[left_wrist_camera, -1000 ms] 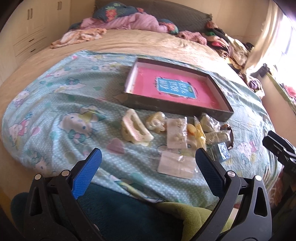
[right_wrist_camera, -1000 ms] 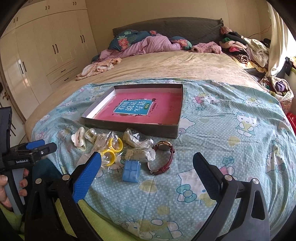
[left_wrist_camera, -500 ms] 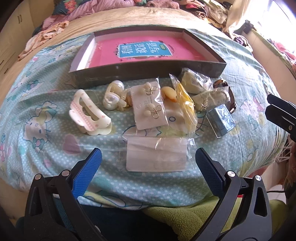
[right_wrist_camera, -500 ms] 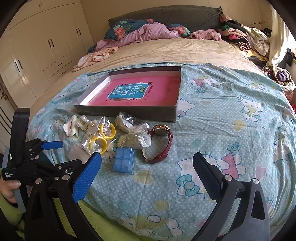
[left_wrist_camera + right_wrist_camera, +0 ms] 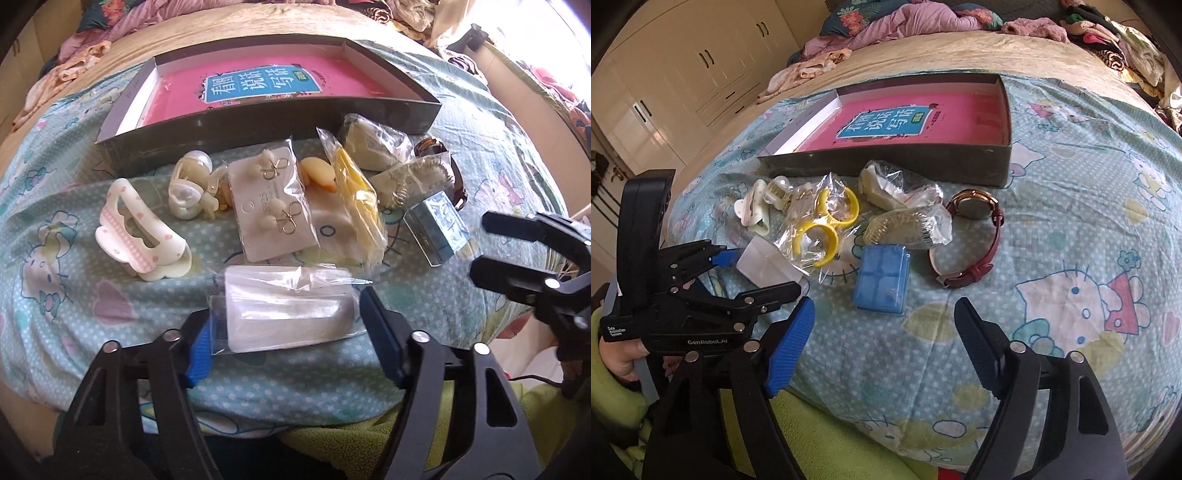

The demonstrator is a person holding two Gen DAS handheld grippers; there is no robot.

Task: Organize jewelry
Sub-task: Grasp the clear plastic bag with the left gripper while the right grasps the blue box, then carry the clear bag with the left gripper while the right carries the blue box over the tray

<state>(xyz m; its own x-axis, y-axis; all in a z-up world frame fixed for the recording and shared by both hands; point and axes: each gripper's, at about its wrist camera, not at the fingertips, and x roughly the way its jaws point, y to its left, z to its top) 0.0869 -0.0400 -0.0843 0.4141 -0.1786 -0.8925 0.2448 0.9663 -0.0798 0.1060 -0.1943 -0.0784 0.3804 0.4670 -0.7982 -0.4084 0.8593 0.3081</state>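
Jewelry lies in a row on the bedspread before a dark shallow box [image 5: 258, 122] [image 5: 886, 162] with a pink book inside. My left gripper [image 5: 284, 332] is open, its blue fingers on either side of a clear bag holding a white card [image 5: 284, 314] [image 5: 764, 262]. Behind it lie an earring card [image 5: 273, 206], a white hair claw [image 5: 140, 236], a pearl clip [image 5: 188, 181] and bagged yellow bangles [image 5: 358, 199] [image 5: 823, 225]. My right gripper [image 5: 882, 343] is open and empty, just short of a blue case [image 5: 882, 277] [image 5: 439, 225]. A red-strap watch [image 5: 975, 236] lies right of the case.
Two bagged items [image 5: 897, 184] [image 5: 905, 229] lie between the box and the blue case. The Hello Kitty bedspread [image 5: 1071, 221] covers the bed's near part. Piled clothes [image 5: 916, 18] lie at the head. Wardrobes [image 5: 683, 74] stand on the left.
My left gripper has moved forward and down, so its fingers now flank the clear bag with the white card. My right gripper has come closer to the blue case.
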